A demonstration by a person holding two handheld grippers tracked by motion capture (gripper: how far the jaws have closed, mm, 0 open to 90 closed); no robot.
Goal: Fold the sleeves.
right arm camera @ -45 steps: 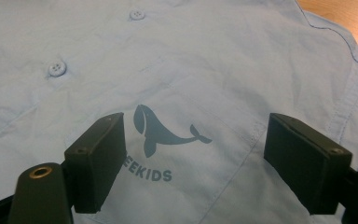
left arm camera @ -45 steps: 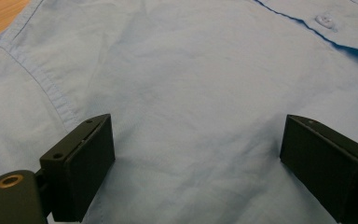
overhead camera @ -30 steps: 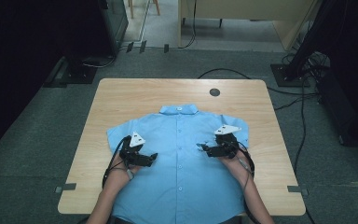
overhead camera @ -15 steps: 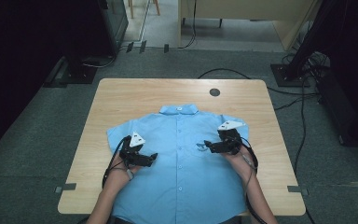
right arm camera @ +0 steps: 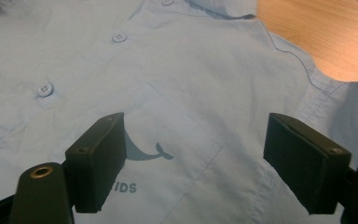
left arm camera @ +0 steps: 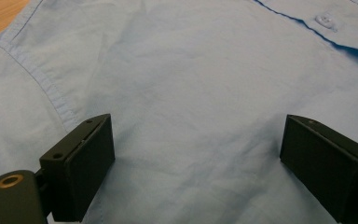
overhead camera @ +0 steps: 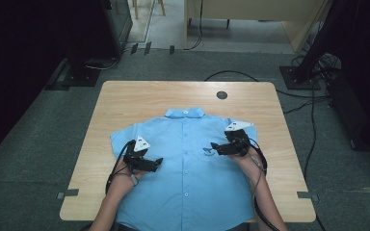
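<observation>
Lying under both grippers (overhead camera: pixel 157 163) — shirt (overhead camera: pixel 192 159)

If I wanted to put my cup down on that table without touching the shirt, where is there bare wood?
The widest bare strip of the table runs along the far edge, beyond the collar, save a small dark round disc. Narrower bare bands flank the blue shirt left and right. The middle and near edge are crowded: the shirt, the left gripper and right gripper.

Wooden table (overhead camera: pixel 125 103) on grey carpet floor (overhead camera: pixel 38 144)
</observation>
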